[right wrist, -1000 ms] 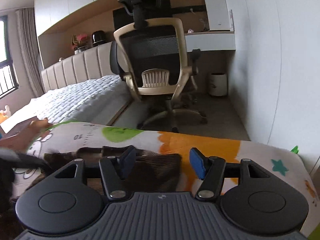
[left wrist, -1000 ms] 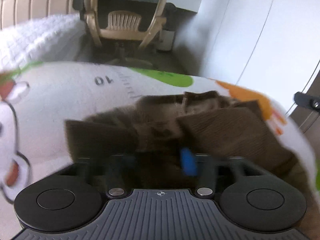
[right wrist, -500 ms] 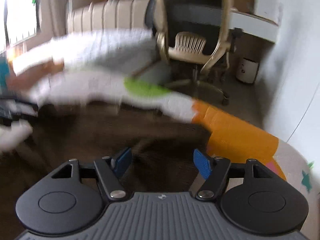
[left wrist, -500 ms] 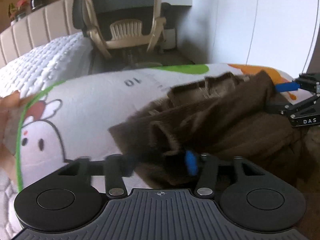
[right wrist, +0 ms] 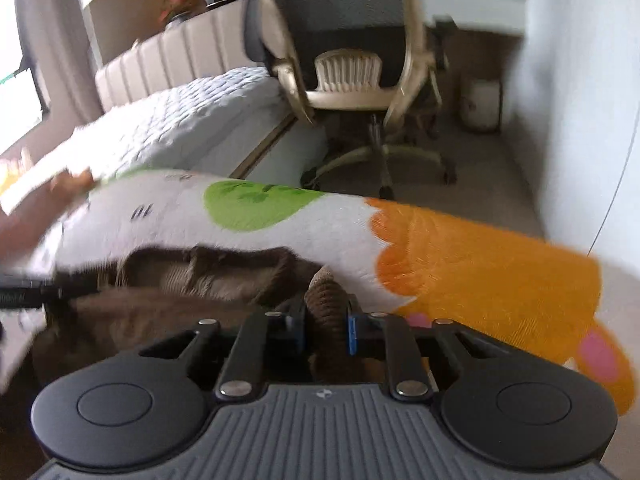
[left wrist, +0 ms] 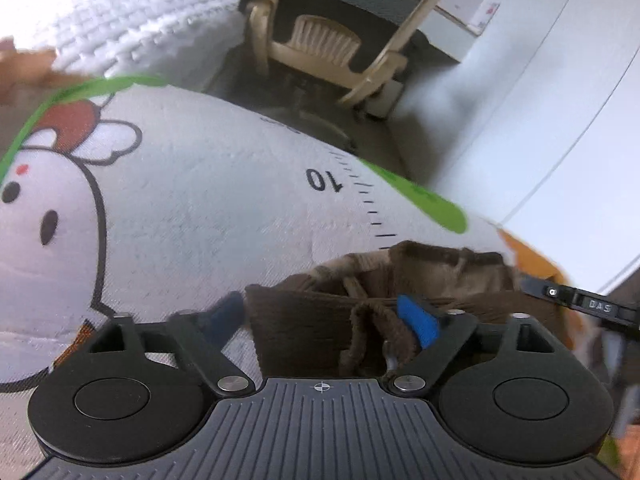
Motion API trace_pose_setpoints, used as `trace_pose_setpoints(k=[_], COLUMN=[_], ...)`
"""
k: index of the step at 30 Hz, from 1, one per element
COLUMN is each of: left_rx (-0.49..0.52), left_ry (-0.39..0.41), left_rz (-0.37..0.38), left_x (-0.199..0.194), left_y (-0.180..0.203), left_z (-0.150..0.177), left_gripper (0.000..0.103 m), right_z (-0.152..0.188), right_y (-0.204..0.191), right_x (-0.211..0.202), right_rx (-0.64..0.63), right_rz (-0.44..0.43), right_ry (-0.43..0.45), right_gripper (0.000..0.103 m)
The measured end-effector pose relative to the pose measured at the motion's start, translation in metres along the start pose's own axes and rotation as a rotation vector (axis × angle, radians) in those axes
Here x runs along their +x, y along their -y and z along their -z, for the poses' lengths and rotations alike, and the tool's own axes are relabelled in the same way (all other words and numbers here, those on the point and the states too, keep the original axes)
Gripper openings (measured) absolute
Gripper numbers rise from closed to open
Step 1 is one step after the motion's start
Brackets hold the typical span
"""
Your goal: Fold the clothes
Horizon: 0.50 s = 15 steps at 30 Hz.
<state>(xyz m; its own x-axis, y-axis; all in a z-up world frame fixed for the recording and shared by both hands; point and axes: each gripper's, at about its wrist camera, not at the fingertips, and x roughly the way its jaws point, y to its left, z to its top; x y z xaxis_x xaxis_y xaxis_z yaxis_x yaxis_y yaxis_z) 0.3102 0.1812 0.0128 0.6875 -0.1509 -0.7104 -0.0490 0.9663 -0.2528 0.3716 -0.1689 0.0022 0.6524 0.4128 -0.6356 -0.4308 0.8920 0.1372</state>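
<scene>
A brown corduroy garment lies bunched on a cartoon-printed mat. In the left wrist view my left gripper stands open, its blue pads wide apart, with a fold of the garment lying between them. In the right wrist view my right gripper is shut on a ridge of the same brown garment, which spreads to the left over the mat. The right gripper's black tip shows at the right edge of the left wrist view.
An office chair stands just beyond the mat's far edge, with a bed with a white quilt to its left. A white wall runs along the right. A small bin stands by the wall.
The right gripper has closed on the garment; it was open before. The left gripper has opened and let the cloth slacken. The garment has shifted toward the near right of the mat.
</scene>
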Motion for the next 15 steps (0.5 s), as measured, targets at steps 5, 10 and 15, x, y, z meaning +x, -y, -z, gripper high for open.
trace_pose_setpoints(k=[5,10,15], left_rx=[0.077,0.180,0.291], left_ry=[0.048,0.142,0.085], left_rz=[0.085,0.206,0.256], left_x=[-0.049,-0.152,-0.206], left_y=[0.007,0.011,0.022], left_z=[0.005,0.028,0.093], left_gripper=[0.015,0.015,0.029], right_z=[0.014,0.053,0.128], right_y=[-0.003,-0.012,-0.026], right_x=[-0.111,-0.210,-0.254], right_rx=[-0.017,-0.077,-0.212], right_rz=[-0.080,-0.123,-0.069], right_ry=[0.140,0.221,0.137], right_gripper=[0.014,0.014,0.045])
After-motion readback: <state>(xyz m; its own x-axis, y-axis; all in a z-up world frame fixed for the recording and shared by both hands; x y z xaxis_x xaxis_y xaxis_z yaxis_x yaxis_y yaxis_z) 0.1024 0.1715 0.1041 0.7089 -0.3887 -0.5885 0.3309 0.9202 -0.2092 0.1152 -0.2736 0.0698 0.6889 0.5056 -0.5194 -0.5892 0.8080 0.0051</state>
